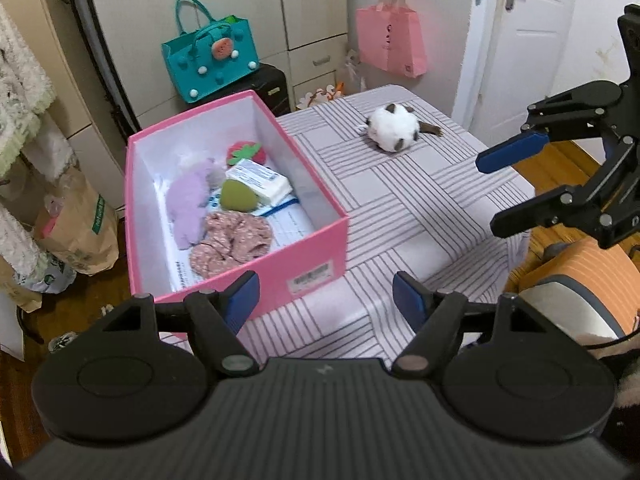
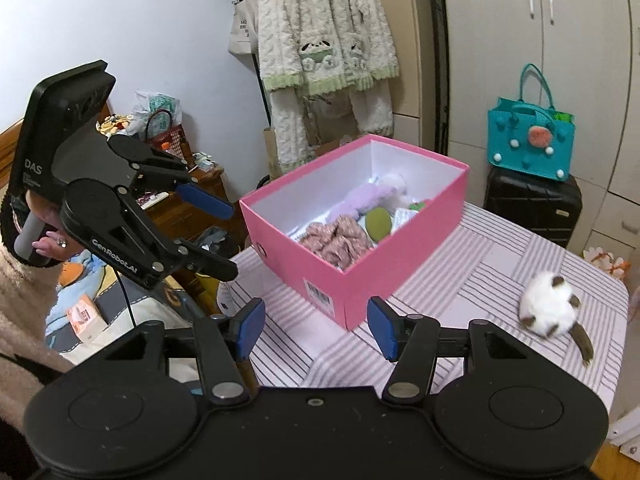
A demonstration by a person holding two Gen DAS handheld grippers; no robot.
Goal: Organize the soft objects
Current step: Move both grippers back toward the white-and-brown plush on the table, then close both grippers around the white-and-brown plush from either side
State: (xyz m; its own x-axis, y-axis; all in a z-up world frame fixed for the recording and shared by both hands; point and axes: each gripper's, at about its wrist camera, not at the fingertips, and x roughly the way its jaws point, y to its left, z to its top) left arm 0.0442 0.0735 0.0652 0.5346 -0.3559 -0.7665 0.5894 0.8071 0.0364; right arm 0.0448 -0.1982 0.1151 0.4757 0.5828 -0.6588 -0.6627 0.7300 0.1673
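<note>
A smooth pink cardboard box (image 1: 312, 240) with a matt white lining sits on a striped cloth-covered counter (image 1: 420, 200); inside it lie a fuzzy lilac plush (image 1: 186, 204) and crinkled floral fabric (image 1: 232, 240), while beside the box rests a fluffy white toy (image 1: 394, 128); each matt black plastic tool (image 1: 326, 296) carries blue pads

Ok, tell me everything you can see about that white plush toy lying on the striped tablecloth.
The white plush toy is a small, round, fluffy ball of white fur with dark brown patches, looking like ears or paws, and a brown tail trailing onto the cloth. It lies alone on the striped tablecloth, apart from the pink box and nearer the table's far corner. Nothing touches it but the cloth; both tongs are open and away from it. No face shows.
</note>
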